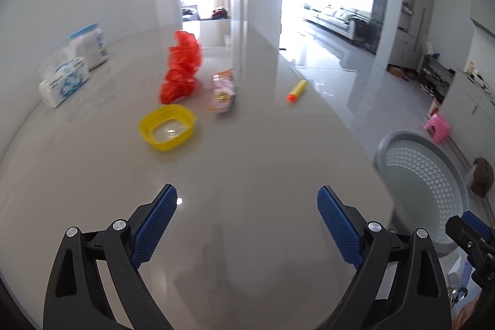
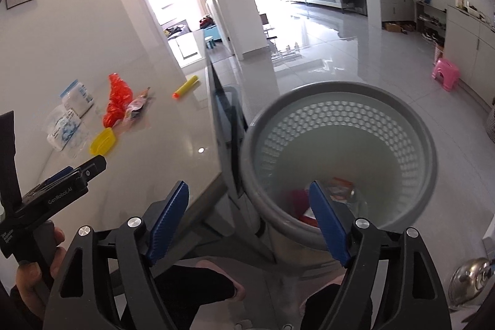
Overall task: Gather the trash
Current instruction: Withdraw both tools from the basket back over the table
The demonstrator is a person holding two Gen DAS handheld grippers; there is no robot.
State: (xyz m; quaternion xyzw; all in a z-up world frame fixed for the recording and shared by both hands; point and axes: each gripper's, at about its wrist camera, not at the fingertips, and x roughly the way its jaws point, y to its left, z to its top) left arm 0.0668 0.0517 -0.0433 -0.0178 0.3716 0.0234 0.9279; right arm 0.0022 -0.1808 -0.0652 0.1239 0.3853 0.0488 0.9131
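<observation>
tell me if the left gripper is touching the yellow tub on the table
Apart. In the left wrist view the left gripper stands open over bare table, and the yellow tub sits farther off with clear tabletop between.

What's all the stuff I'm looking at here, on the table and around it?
Table: one, glossy grey.
Plastic bag: one, red, crumpled, mid-table.
Snack packet: one, pink, right of the bag.
Tub: one, yellow, in front of the bag.
Tube: one, yellow with orange tip, near the table's right edge.
Tissue packs: two, white-blue, by the wall.
Bin: one, grey, perforated, on the floor beside the table, trash inside.
Stool: one, pink, on the floor.
Left tongs: black-blue, open, empty.
Right tongs: black-blue, open, empty, above the bin.
</observation>
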